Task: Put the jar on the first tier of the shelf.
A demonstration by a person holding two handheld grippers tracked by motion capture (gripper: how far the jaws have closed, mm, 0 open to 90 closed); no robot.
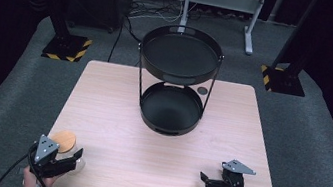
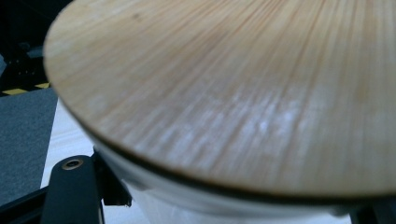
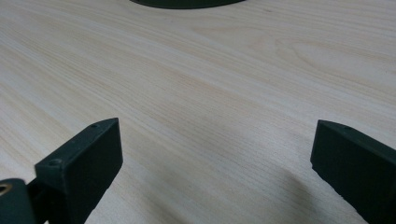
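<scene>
High view puts your left gripper (image 1: 74, 158) at the near left corner of the table (image 1: 115, 116), its jaws set around a white container with a round wooden lid (image 1: 64, 139); whether they press on it, you cannot tell. Your right gripper (image 1: 205, 179) rests near the right corner, jaws spread wide on nothing. A black two-tier tray stand (image 1: 176, 82) sits at the far middle.
</scene>
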